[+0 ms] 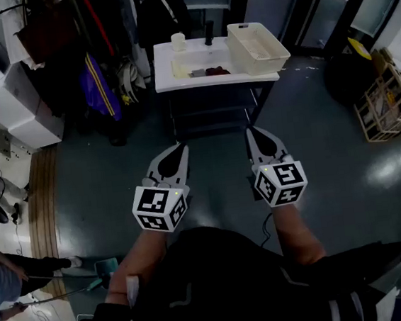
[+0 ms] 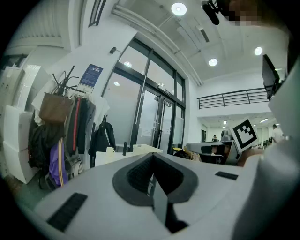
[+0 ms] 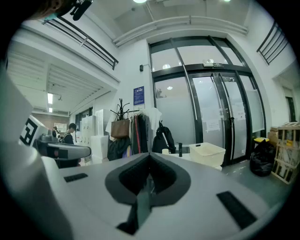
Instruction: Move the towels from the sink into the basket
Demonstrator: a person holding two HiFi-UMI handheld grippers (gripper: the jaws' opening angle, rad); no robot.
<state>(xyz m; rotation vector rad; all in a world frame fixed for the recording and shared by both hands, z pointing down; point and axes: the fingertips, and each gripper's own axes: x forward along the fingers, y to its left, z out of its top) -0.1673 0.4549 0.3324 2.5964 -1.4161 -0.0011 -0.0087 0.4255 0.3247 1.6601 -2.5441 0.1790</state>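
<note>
Sink (image 1: 169, 81): white, far centre, well apart from both grippers.
Basket (image 1: 275, 50): pale, apparently empty, on the sink's right end.
Left gripper (image 1: 182, 148), right gripper (image 1: 251, 132): near, roughly level, jaws pressed together with nothing between them (both point towards the sink).
Towels (image 1: 212, 70): dark heap in the sink, left of the basket; perhaps two or three, too small to count.
Step in hand: approach. Best done by closing in squarely, spreading the jaws before the sink, then pinching one raised fold.
</note>
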